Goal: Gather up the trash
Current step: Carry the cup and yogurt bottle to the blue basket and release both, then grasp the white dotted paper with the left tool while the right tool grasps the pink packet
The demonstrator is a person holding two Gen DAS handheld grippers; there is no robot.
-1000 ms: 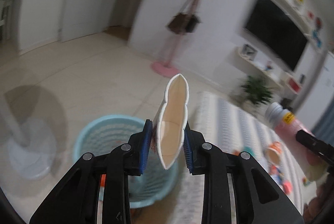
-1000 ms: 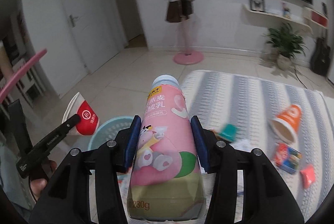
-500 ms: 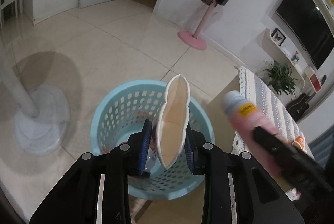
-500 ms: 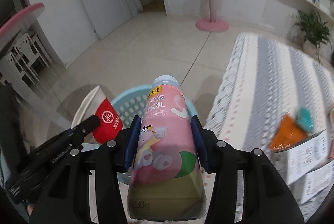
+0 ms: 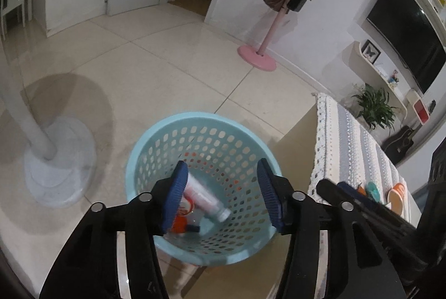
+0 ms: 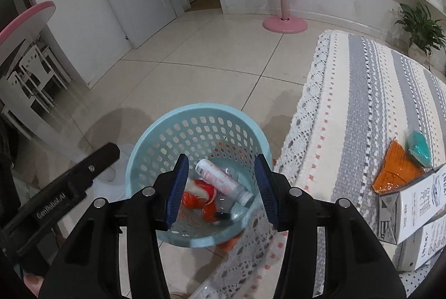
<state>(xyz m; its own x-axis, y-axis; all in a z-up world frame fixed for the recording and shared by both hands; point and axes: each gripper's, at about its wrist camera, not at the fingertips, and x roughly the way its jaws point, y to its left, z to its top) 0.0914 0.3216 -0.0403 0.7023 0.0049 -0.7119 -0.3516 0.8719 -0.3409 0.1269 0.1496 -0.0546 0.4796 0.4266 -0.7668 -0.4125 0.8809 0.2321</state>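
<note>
While both tools hang over the bin, the left gripper (image 5: 220, 194) and the right gripper (image 6: 221, 187) stand with jaws spread wide and nothing between the blue pads. Directly below them sits the light blue perforated basket (image 6: 145, 148) on glossy cream floor tiles (image 5: 156, 70), just beside the edge of a low table draped in a grey-and-white striped lace cloth (image 6: 348, 115). Inside the basket lie the pink bottle (image 6: 221, 180) on its side, the red-and-white paper cup (image 6: 199, 191) next to it, and other orange scraps underneath. The left tool's black arm shows the lettering "GenRobot.AI" (image 6: 51, 205); print on the bottle is too blurred to read. On the cloth, well apart from the basket, rest an orange cup (image 6: 395, 170), a teal scrap (image 6: 418, 150) touching it, and white printed cartons (image 6: 412, 207). Farther out stand a pink coat stand (image 6: 284, 6) with bags, white doors, a potted plant (image 6: 418, 23), a wall television (image 5: 407, 31) and a white pedestal base (image 5: 60, 162).
</note>
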